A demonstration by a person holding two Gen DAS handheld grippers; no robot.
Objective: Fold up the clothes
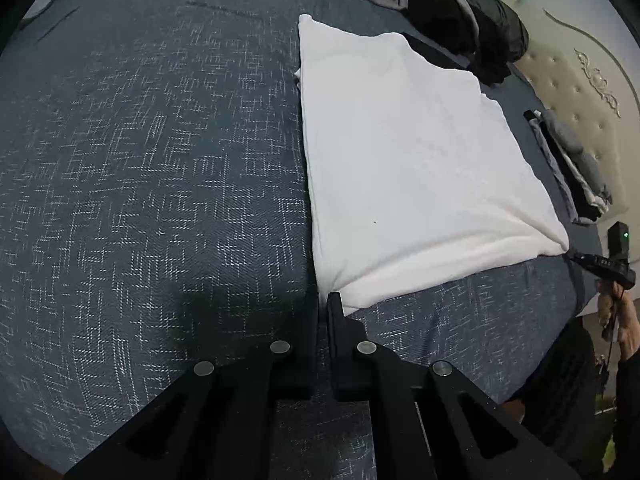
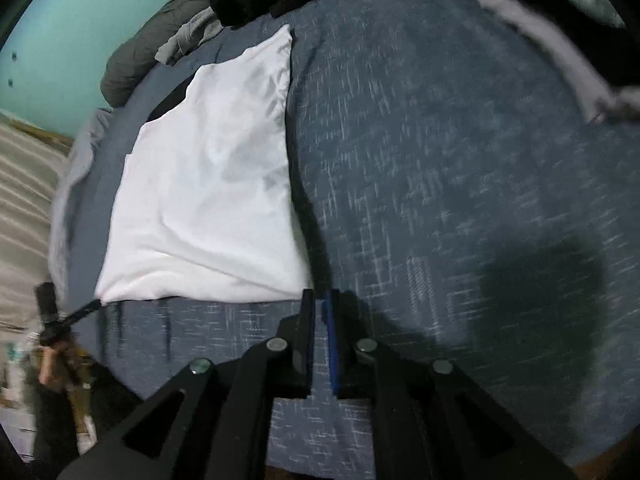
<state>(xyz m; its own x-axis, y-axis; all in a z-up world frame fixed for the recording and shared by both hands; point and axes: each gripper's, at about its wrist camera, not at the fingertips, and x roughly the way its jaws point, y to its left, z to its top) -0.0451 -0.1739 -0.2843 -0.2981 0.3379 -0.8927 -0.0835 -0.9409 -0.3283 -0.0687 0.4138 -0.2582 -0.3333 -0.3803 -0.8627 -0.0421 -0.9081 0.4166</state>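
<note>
A folded white garment (image 1: 416, 168) lies flat on the blue patterned bedspread (image 1: 152, 168), its near corner just ahead of the left gripper (image 1: 323, 308), whose jaws are nearly pressed together on nothing; the right gripper (image 2: 318, 304), jaws likewise almost closed and empty, hovers by the opposite near corner, dark clothes (image 1: 460, 8) heaped beyond

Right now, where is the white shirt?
The white shirt lies folded flat on the blue bedspread, right of centre in the left wrist view, with the dark clothes pile just beyond it and the left gripper at its near corner.
</note>
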